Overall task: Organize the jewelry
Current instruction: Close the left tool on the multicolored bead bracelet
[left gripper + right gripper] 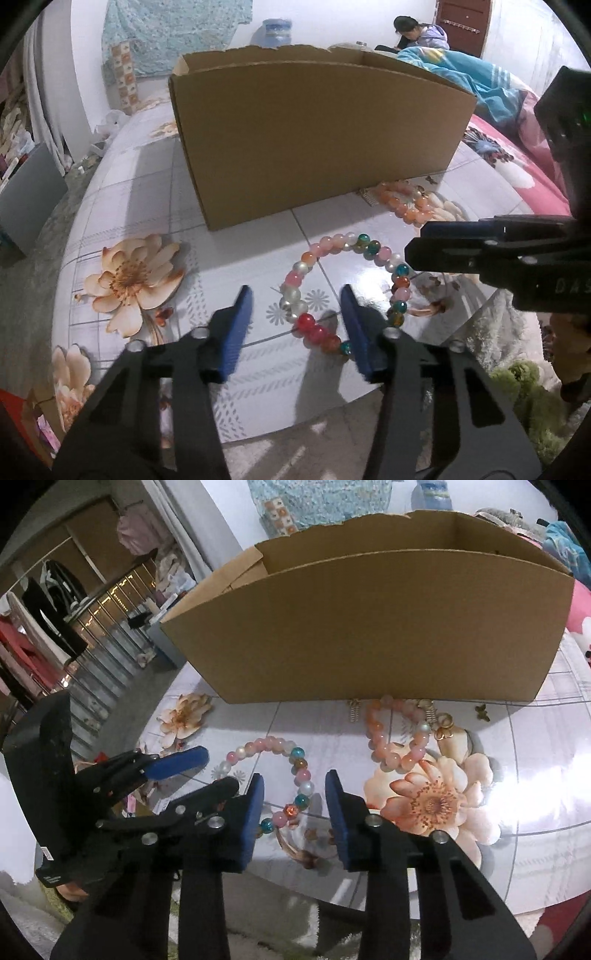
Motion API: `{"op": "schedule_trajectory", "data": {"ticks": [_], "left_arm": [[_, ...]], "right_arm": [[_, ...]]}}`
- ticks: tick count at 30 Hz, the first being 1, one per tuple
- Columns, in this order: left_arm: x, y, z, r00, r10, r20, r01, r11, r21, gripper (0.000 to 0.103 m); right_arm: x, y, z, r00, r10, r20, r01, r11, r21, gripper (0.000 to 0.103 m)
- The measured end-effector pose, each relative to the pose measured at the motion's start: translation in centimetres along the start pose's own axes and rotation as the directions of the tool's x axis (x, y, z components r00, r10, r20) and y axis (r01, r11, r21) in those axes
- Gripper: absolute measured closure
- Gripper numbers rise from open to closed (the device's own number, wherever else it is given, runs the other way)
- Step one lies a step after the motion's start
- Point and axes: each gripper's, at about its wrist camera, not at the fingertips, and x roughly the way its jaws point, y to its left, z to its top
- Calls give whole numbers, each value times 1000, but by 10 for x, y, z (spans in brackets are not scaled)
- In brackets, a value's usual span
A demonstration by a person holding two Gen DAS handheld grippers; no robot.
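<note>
Straddling the multicoloured bead bracelet at lower centre with both half-open grippers, left and right, I am gripping nothing yet, lining up for the cardboard box behind.

White walls seen; patterned cloth hung up, clothes rack at left, water jug behind.

glossy glass-like bracelet beads; matt corrugated cardboard box; shiny smooth floral tabletop.
</note>
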Motion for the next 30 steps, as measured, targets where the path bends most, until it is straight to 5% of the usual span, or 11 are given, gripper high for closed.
{"op": "schedule_trajectory", "data": {"ticks": [10,26,30], "left_arm": [[4,0,2,1000,25,2,-25,1000,10,78],[7,-3,3,998,41,42,-42,999,32,79],[7,1,5,999,27,38,-27,1000,14,94]], "right_arm": [[17,16,6,996,-92,-19,91,993,-77,79],[37,26,4,990,-141,-28,136,982,-134,93],[36,23,3,994,-109,-29,105,989,-102,93]]}}
